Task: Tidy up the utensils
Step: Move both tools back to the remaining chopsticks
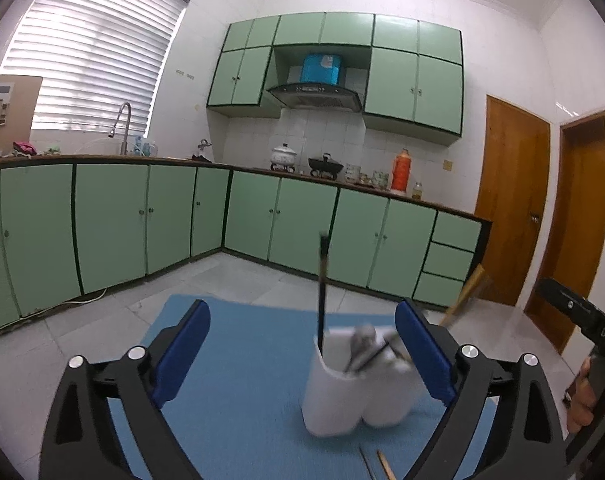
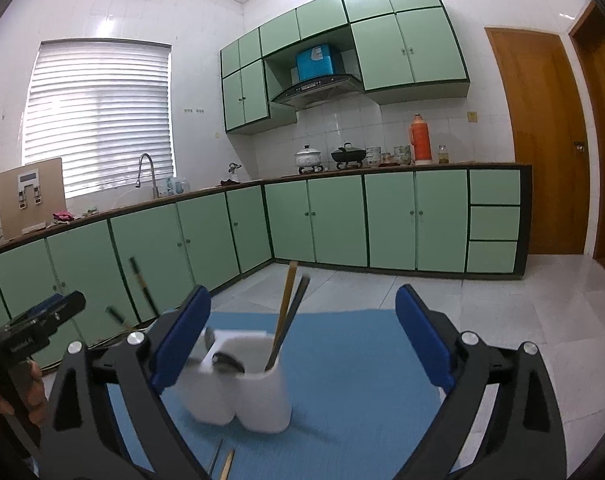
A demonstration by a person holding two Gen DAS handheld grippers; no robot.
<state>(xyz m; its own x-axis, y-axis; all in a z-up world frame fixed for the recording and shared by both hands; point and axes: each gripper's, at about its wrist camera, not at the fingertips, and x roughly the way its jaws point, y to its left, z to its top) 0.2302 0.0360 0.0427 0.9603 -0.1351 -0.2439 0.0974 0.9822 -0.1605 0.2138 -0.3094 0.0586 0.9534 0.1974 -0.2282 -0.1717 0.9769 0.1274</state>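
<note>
A white utensil holder [image 1: 342, 392] with several cups stands on a blue mat [image 1: 238, 360]. A dark chopstick [image 1: 323, 288] stands upright in its near cup, and spoons lie in another. My left gripper [image 1: 302, 344] is open and empty, just before the holder. In the right wrist view the holder [image 2: 246, 388] holds a wooden chopstick [image 2: 284, 312] with a dark one beside it. My right gripper [image 2: 302, 344] is open and empty, with the holder between its fingers' line. Loose chopstick ends [image 1: 376, 464] lie on the mat near me, also in the right wrist view [image 2: 222, 464].
The mat [image 2: 362, 360] lies on a pale tiled floor. Green kitchen cabinets [image 1: 142, 216] run along the back and left. Wooden doors [image 1: 510, 200] stand at the right. The right gripper's body [image 1: 582, 320] shows at the right edge, the left gripper's body [image 2: 34, 332] at the left.
</note>
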